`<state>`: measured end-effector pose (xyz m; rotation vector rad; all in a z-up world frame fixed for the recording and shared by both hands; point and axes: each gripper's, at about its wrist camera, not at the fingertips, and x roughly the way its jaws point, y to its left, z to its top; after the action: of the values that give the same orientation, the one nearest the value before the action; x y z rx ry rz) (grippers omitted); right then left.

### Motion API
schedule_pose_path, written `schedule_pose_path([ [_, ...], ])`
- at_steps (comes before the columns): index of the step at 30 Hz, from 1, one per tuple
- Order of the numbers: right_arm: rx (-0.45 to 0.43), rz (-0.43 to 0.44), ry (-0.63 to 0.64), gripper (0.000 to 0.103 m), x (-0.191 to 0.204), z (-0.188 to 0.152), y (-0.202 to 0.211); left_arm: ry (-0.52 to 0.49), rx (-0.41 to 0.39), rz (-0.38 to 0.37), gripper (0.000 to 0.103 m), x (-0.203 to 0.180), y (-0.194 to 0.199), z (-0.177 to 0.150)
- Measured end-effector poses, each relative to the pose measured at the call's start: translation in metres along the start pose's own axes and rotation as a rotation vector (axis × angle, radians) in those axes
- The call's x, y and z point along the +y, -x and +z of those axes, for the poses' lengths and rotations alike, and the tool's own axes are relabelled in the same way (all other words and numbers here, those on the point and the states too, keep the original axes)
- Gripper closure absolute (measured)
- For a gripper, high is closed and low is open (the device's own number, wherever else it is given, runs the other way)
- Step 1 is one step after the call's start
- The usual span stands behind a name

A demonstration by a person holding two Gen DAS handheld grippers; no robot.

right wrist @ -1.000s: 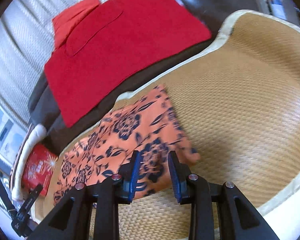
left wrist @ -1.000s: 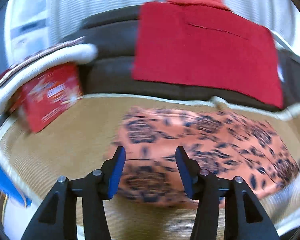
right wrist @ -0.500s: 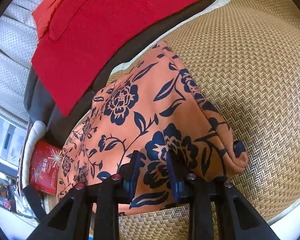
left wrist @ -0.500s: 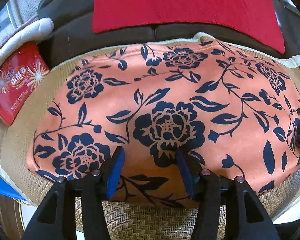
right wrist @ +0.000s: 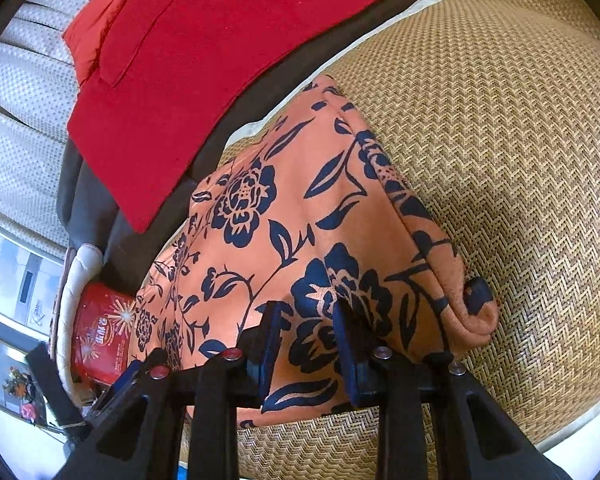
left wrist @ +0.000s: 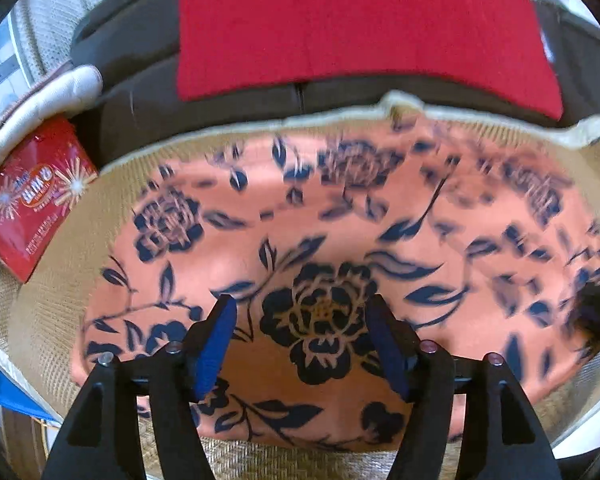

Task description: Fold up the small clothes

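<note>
An orange garment with dark blue flowers (left wrist: 340, 240) lies folded on a woven straw mat (right wrist: 500, 140). My left gripper (left wrist: 302, 320) hovers low over the garment's near part. Its jaws are opening, and the big flower print lies under the gap without being pinched. My right gripper (right wrist: 308, 320) sits at the garment (right wrist: 284, 208) near its right end. Its blue pads (right wrist: 272, 332) stand a narrow gap apart with a hump of the cloth between them, and I see no clear squeeze. The folded right edge (right wrist: 472, 312) bulges beside it.
A red cloth (left wrist: 352, 24) is spread over a dark sofa seat (left wrist: 140, 112) behind the mat. A red packet (left wrist: 32, 200) and a white cushion (left wrist: 48, 96) lie at the left. The mat's pale border (right wrist: 580, 416) runs close on the right.
Both grippers have come down and closer to the garment, which now fills both views. The left jaws have spread wider. The right jaws keep the same narrow gap.
</note>
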<state>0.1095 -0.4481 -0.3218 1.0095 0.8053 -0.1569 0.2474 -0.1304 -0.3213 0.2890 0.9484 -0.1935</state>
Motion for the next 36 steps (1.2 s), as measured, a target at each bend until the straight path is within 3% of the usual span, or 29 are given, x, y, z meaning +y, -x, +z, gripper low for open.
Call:
schedule_pose_path([
  [2,-0.001,-0.013,0.011,0.072,0.004,-0.001,0.0,0.023,0.056,-0.03,0.034,0.004,-0.018,-0.004],
  [6,-0.018,-0.025,0.027,0.071,0.015,-0.003,0.007,0.071,0.019,-0.069,0.033,0.017,-0.009,0.002],
  [9,-0.118,0.006,0.099,0.07,0.035,-0.006,0.022,0.142,-0.046,-0.072,0.033,0.039,0.005,0.005],
  [12,-0.197,0.002,0.186,0.07,0.057,-0.008,0.026,0.202,-0.043,-0.034,0.033,0.065,0.003,0.002],
  [15,-0.135,0.004,0.167,0.07,0.062,-0.008,0.005,0.222,0.035,-0.028,0.033,0.083,-0.015,-0.004],
  [18,0.003,-0.06,0.123,0.07,0.059,-0.013,-0.031,0.235,-0.001,-0.041,0.033,0.1,-0.005,-0.008],
  [20,-0.045,-0.063,0.147,0.07,0.068,-0.016,-0.025,0.256,-0.059,-0.023,0.033,0.117,0.013,-0.013],
  [23,-0.074,-0.003,0.19,0.07,0.081,-0.021,-0.02,0.374,-0.099,-0.06,0.033,0.154,0.04,-0.034],
  [28,-0.082,0.092,0.297,0.07,0.115,-0.036,-0.024,0.568,-0.056,-0.113,0.033,0.191,0.055,-0.078],
  [33,0.014,0.083,0.331,0.07,0.131,-0.05,-0.051,0.641,-0.012,-0.235,0.035,0.192,0.051,-0.104],
  [36,0.065,0.04,0.291,0.071,0.123,-0.053,-0.067,0.653,-0.001,-0.256,0.051,0.185,0.045,-0.105],
])
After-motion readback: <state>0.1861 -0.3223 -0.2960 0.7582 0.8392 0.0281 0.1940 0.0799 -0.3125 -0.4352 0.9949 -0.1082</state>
